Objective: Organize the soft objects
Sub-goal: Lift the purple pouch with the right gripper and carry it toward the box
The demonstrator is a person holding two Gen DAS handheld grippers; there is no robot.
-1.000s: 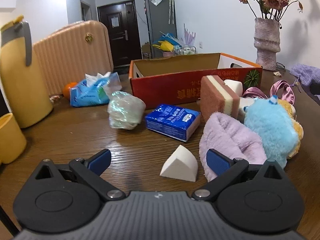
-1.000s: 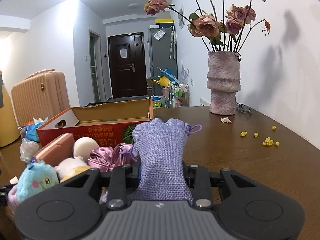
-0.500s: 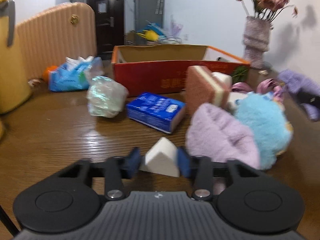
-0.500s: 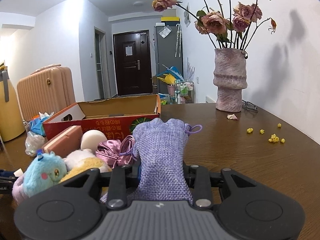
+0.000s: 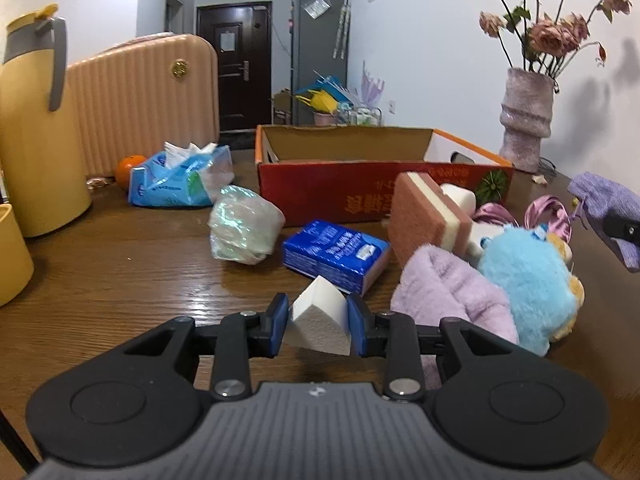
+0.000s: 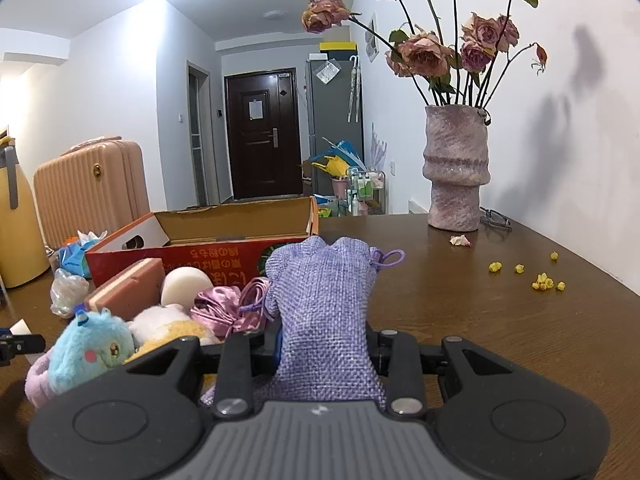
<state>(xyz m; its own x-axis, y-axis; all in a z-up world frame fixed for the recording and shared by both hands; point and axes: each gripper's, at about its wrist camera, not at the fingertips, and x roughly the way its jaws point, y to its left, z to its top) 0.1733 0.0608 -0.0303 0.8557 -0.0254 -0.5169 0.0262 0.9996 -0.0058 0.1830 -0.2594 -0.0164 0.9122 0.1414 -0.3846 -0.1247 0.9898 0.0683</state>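
My left gripper (image 5: pixel 319 326) is shut on a white wedge sponge (image 5: pixel 318 320) and holds it a little above the wooden table (image 5: pixel 120 272). My right gripper (image 6: pixel 322 350) is shut on a purple burlap drawstring pouch (image 6: pixel 326 308), which also shows at the right edge of the left wrist view (image 5: pixel 604 200). An open red cardboard box (image 5: pixel 360 184) stands behind a pile of soft things: a blue plush toy (image 5: pixel 528 280), a lilac fuzzy cloth (image 5: pixel 448 296), a pink and white sponge (image 5: pixel 424 216) and a blue tissue pack (image 5: pixel 334 256).
A crumpled plastic bag (image 5: pixel 244 228), a blue wipes pack (image 5: pixel 172 180) and an orange (image 5: pixel 128 168) lie left of the box. A yellow jug (image 5: pixel 36 128) and yellow cup (image 5: pixel 12 256) stand at far left. A vase of dried roses (image 6: pixel 456 176) stands at right, with small yellow bits (image 6: pixel 540 278) nearby.
My left gripper moved forward onto the white wedge sponge, closed on it and lifted it. My right gripper kept its hold on the purple pouch and rose slightly.
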